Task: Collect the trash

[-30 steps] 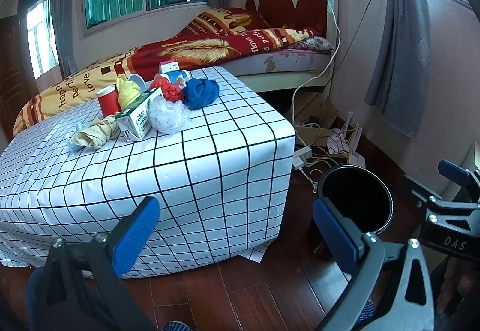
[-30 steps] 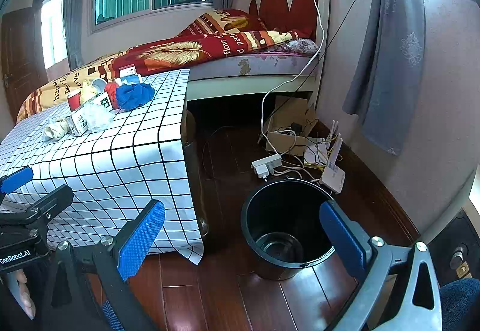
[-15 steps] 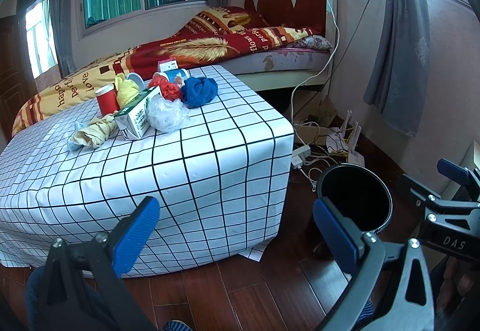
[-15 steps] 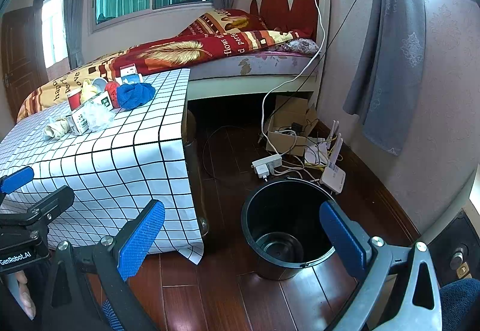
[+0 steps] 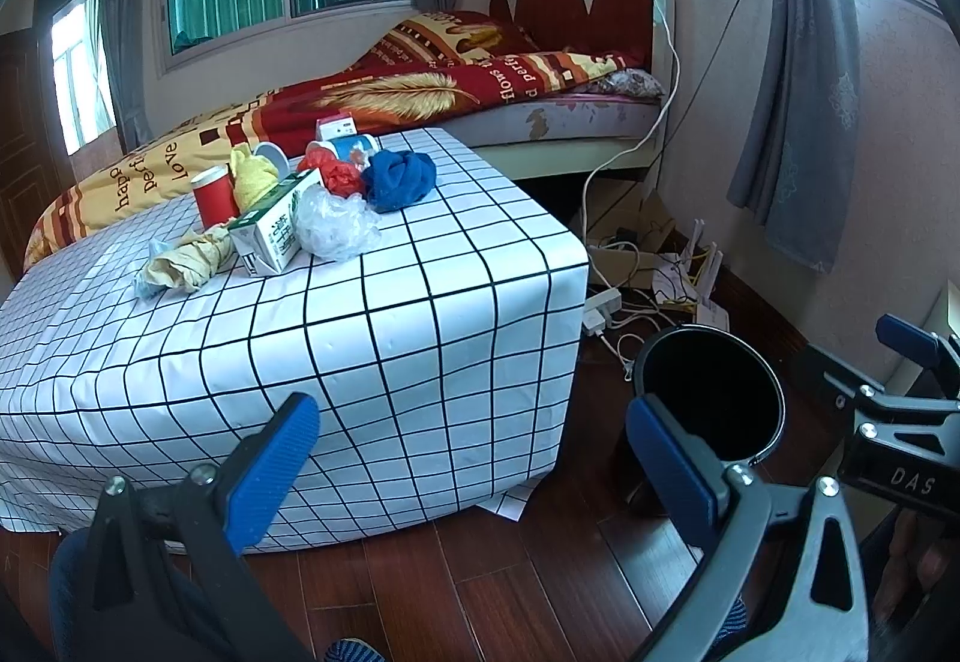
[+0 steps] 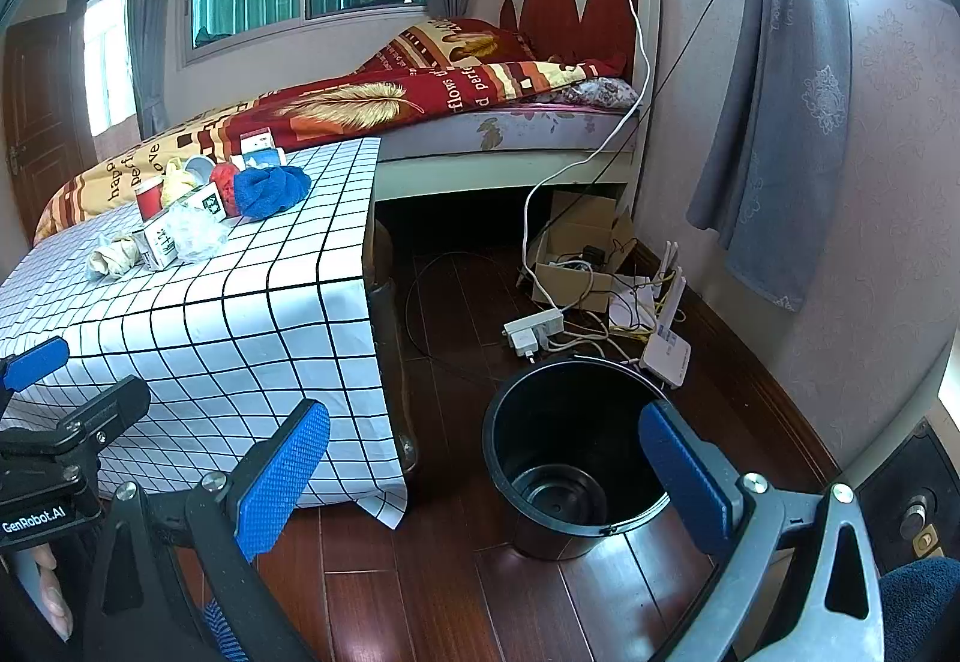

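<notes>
A pile of trash lies on the checked table (image 5: 420, 338): a green and white carton (image 5: 273, 230), a clear plastic bag (image 5: 336, 227), a crumpled yellowish wrapper (image 5: 186, 263), a red cup (image 5: 213, 197), a blue cloth (image 5: 399, 179) and a red bag (image 5: 333, 173). The pile also shows in the right wrist view (image 6: 198, 206). An empty black bin (image 6: 570, 452) stands on the floor right of the table, also in the left wrist view (image 5: 711, 392). My left gripper (image 5: 474, 458) is open and empty, low before the table. My right gripper (image 6: 486, 470) is open and empty near the bin.
A bed (image 5: 420, 92) with a red and yellow blanket stands behind the table. A power strip (image 6: 534, 329), cables, a cardboard box (image 6: 576, 254) and a white router (image 6: 666, 344) lie on the wooden floor by the wall. Grey curtains (image 6: 774, 110) hang at the right.
</notes>
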`<state>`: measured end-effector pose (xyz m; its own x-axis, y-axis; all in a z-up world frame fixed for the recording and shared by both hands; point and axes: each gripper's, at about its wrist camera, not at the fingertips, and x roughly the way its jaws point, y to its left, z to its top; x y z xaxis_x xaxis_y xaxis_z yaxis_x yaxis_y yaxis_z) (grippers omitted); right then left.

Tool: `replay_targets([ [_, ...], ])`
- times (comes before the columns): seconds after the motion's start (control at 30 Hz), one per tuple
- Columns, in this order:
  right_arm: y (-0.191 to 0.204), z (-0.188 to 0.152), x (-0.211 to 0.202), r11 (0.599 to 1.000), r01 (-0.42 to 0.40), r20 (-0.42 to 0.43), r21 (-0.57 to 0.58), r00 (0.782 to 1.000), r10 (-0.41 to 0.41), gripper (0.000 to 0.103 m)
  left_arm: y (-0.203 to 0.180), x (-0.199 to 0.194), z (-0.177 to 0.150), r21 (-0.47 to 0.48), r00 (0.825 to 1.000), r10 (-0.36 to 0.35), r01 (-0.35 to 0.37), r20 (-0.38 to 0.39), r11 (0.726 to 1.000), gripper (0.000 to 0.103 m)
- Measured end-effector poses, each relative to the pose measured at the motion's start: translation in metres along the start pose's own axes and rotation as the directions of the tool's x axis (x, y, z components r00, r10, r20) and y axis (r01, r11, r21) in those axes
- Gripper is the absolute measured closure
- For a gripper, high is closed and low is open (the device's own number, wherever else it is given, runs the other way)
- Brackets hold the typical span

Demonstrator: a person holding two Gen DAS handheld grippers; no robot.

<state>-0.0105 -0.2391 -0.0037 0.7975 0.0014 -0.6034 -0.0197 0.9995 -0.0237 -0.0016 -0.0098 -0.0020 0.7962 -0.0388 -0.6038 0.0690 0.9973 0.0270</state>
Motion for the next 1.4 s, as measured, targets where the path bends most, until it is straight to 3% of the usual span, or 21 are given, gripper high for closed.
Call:
replay_targets([
  [0.37,0.006,0.003,0.003,0.999,-0.039,-0.002,-0.031,0.999,0.038,0.0,0.014,0.003,0.004,-0.025,1.0,0.018,-0.018,0.004,1.0,0.0],
  [0.63,0.026,0.031,0.019,0.988,-0.144,-0.004,-0.051,0.99,0.144,0.0,0.064,0.009,0.02,-0.105,0.997,0.068,-0.064,0.039,0.992,0.0],
  [0.83,0.065,0.053,0.05,0.965,-0.239,-0.038,-0.107,0.971,0.236,0.0,0.121,0.031,0.023,-0.196,0.995,0.101,-0.102,-0.018,0.975,0.0],
  [0.97,0.1,0.067,0.076,0.945,-0.287,-0.065,-0.155,0.958,0.28,0.0,0.161,0.045,0.023,-0.257,0.984,0.167,-0.176,-0.058,0.95,0.0],
  [1.1,0.142,0.082,0.097,0.916,-0.348,-0.059,-0.201,0.937,0.343,0.003,0.184,0.061,0.026,-0.26,0.976,0.201,-0.214,-0.079,0.942,0.0],
  [1.2,0.169,0.095,0.11,0.894,-0.379,-0.058,-0.237,0.924,0.377,0.018,0.2,0.07,0.033,-0.253,0.976,0.211,-0.219,-0.057,0.942,0.0],
  [1.4,0.225,0.111,0.147,0.846,-0.427,-0.109,-0.319,0.903,0.415,0.018,0.238,0.09,0.052,-0.271,0.97,0.244,-0.24,-0.02,0.932,0.001],
])
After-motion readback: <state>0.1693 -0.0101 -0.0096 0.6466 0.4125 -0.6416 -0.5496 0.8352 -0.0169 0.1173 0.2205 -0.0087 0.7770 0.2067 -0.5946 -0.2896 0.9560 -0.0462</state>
